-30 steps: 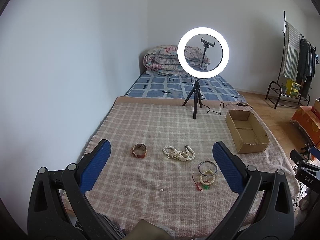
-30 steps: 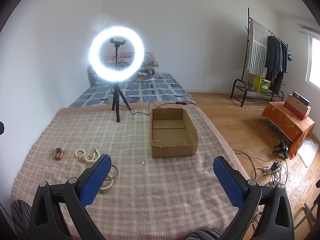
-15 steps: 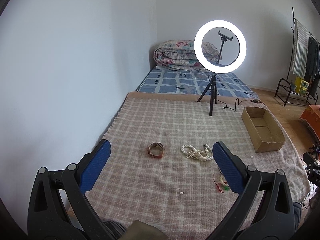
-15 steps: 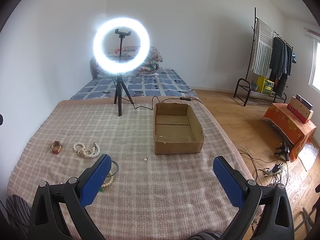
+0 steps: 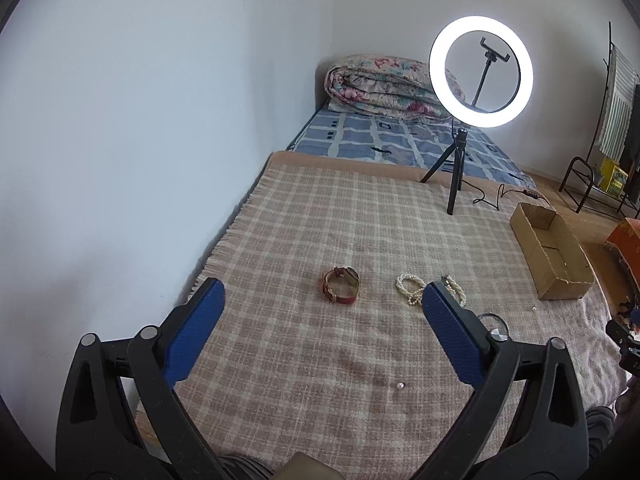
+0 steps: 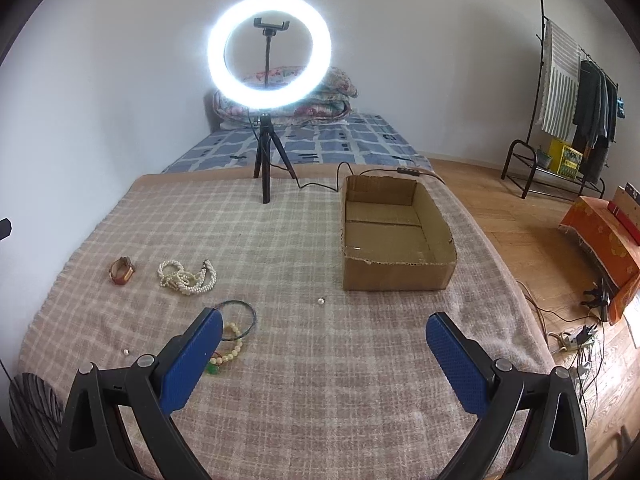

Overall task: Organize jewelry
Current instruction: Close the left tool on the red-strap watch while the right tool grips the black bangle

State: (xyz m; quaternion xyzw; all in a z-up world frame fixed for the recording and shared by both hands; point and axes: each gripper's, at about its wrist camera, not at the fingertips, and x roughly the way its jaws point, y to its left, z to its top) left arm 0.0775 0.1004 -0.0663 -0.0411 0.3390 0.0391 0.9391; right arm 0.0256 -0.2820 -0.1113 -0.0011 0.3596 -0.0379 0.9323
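We see the bed's plaid blanket carrying a watch and pearl necklace ahead of our left fingers, a cardboard box ahead of our right fingers

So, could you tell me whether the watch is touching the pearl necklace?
Apart. The right wrist view shows the watch and the pearl necklace lying separately, with a strip of bare blanket between them.
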